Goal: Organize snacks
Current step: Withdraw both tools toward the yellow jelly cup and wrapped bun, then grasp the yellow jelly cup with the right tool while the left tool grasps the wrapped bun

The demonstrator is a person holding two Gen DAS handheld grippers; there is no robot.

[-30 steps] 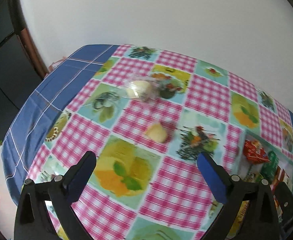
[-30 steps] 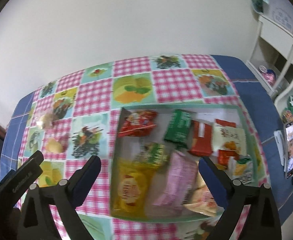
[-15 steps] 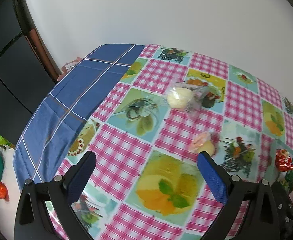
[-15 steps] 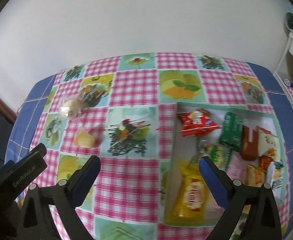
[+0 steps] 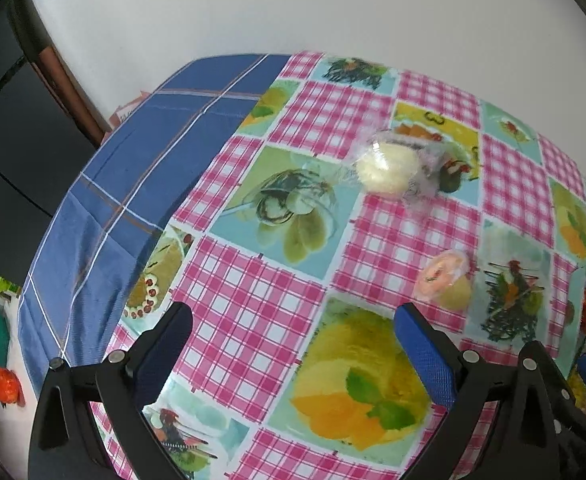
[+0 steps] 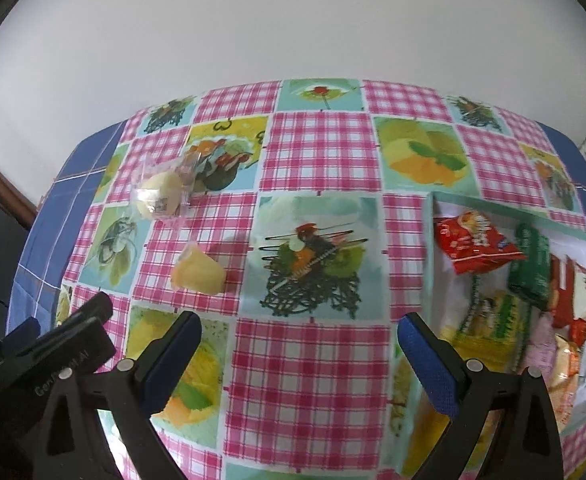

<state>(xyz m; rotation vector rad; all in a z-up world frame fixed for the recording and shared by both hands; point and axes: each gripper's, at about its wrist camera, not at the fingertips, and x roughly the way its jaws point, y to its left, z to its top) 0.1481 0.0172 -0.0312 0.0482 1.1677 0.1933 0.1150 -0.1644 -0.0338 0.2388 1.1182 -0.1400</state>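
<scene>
Broadly, the bench (image 6: 313,392) fills both views, draped in a pink-check cloth with fruit panels and a blue border toward the left edge of each frame. At the right of the right wrist view sits the tray (image 6: 429,240), pale green rimmed and already crowded with snack packets, a red one (image 6: 473,242) and a green one (image 6: 531,268) uppermost.

Two loose snacks lie on the cloth well apart from the tray. The larger is a wrapped bun (image 5: 387,166), a pale round cake in a clear crinkled bag, upper centre-right in the left wrist view and upper left in the right wrist view (image 6: 161,196). It looks light and soft, and the film is probably slippery; a gentle pinch across the cake's middle, or on the gathered film at one end, would likely avoid crushing it.

Smaller is the jelly cup (image 5: 445,280), lying on its side at the right of the left wrist view, just ahead of that gripper's right finger. Its plastic wall seems stiff but smooth, so it may roll; gripping across the body near the lid rim seems safest.

The left gripper (image 5: 293,344) and right gripper (image 6: 299,344) both hover above the cloth with jaws spread wide and nothing between them.
</scene>
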